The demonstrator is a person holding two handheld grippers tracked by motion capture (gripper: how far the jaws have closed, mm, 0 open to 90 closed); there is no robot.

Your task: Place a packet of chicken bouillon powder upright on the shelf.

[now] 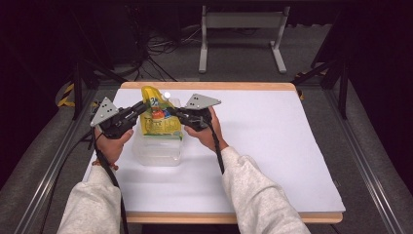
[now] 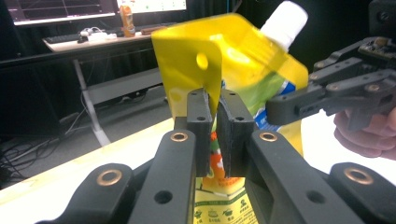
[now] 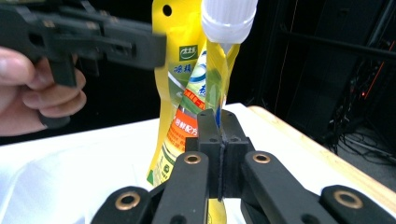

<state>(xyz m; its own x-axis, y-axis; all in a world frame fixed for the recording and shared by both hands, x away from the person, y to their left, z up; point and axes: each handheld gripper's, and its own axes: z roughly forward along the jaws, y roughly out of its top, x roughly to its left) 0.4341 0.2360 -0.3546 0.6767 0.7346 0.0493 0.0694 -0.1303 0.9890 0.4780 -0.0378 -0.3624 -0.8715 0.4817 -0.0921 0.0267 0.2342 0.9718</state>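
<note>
Both pairs of black jaws are pinched nearly closed on opposite side edges of one yellow spouted pouch (image 1: 157,117), holding it upright between them. Beneath everything lies the table (image 1: 272,146), a white sheet over a wooden board whose pale edge shows at the near and far sides. On it, toward the left, sits a clear plastic container (image 1: 158,151), and the pouch stands at or just above its far end; whether the pouch bottom touches the container cannot be told. The pouch is yellow with green, orange and blue print, a punched hole near its top corner, and a white screw cap (image 1: 167,95) on a slanted spout at the top.

In the left gripper view, the left gripper (image 2: 217,121) has its two pads pressed against the thin yellow seam below the hole, with only the film between them. In the right gripper view, the right gripper (image 3: 218,128) clamps the pouch's folded edge directly under the cap, its jaws meeting with almost no gap. Each hand (image 1: 113,146) wraps its tool's handle, with grey sleeves (image 1: 253,195) entering from the near edge.
</note>
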